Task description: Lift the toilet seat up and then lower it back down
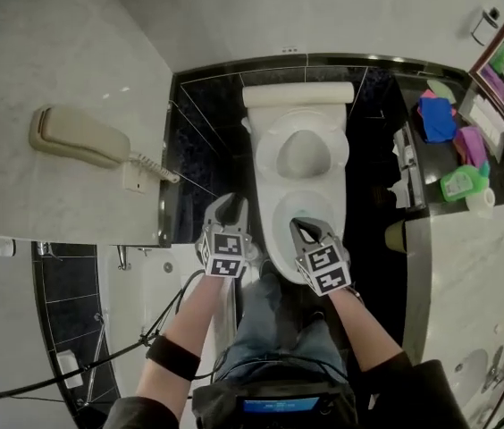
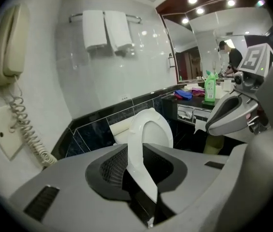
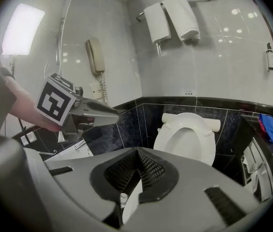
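Observation:
The white toilet seat [image 1: 303, 121] stands raised against the cistern [image 1: 297, 94], with the bowl rim [image 1: 276, 214] bare below it. My left gripper [image 1: 228, 206] hovers just left of the bowl. Its jaws stand a little apart in the left gripper view [image 2: 135, 151], and a white strip of the seat [image 2: 148, 124] runs through the gap; contact is unclear. My right gripper [image 1: 308, 229] is over the bowl's front, its pads meeting [image 3: 136, 153]. The seat [image 3: 185, 129] is well ahead of it.
A beige wall phone [image 1: 78, 137] with a coiled cord hangs on the left wall. Two towels [image 3: 173, 18] hang above the toilet. On the right is a dark counter with a blue cloth [image 1: 435, 119] and a green bottle [image 1: 462, 183], then a marble basin top [image 1: 466, 266].

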`<state>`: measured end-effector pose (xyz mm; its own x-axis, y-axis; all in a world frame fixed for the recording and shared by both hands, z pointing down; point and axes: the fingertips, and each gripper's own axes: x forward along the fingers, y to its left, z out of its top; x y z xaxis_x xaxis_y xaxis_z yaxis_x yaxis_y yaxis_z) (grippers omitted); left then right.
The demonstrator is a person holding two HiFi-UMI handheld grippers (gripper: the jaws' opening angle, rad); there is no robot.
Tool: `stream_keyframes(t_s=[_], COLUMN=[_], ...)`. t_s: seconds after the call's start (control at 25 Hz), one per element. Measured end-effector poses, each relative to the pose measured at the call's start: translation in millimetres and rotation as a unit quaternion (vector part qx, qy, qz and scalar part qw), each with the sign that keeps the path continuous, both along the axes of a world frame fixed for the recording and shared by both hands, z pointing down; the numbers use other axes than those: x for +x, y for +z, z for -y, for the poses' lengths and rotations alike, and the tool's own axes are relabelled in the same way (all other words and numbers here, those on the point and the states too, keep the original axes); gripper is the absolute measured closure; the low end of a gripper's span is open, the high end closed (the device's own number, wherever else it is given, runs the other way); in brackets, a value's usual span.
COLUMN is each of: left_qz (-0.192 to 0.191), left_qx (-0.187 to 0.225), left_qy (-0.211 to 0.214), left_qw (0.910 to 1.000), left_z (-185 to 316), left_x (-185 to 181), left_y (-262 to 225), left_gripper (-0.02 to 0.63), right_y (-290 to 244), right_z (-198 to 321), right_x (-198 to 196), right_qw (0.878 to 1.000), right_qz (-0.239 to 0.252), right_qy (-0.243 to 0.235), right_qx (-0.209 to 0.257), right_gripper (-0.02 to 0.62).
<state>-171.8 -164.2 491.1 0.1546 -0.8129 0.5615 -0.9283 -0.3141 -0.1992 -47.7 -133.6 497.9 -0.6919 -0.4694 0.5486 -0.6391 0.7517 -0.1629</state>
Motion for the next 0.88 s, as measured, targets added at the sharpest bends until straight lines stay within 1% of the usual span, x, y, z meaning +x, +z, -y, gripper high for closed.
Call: stream_keyframes(t_s=[0.08,0.24,0.28,0.48,0.6,0.72,0.88], left_qz=[0.006,0.021,0.026,0.060,0.084,0.111,0.147], left_qx=[-0.007,-0.016,-0.018,-0.031,-0.038,-0.041,-0.037], left_qy=[0.009,0.020,0.023,0.049,0.064,0.081,0.110], left_qw=[0.9999,0.9995,0.9992,0.9965,0.9936,0.9897,0.9823], left_z=[27,76,87,134,162,187,218], left_x=[-10,-31,-36,-56,-68,-78,-83], left_y=[21,64,75,133,164,189,214], left_gripper=[0.492,0.468,0.449,0.399,0.365,0.357,0.327], right_y=[15,54,64,117,144,165,187], right_z=[21,60,67,99,115,127,140], right_x=[-18,-49,-55,-83,-99,-113,-129], right_qw=[1.000,1.000,1.000,1.000,0.999,0.999,0.999], right_qz=[0.000,-0.012,-0.015,-0.025,-0.034,-0.035,-0.032], right_qy=[-0.002,-0.009,-0.010,-0.007,-0.010,-0.010,-0.007], right_qx=[-0.003,-0.004,-0.005,-0.017,-0.016,-0.019,-0.024], right_gripper=[0.584,0.584,0.584,0.584,0.584,0.584,0.584])
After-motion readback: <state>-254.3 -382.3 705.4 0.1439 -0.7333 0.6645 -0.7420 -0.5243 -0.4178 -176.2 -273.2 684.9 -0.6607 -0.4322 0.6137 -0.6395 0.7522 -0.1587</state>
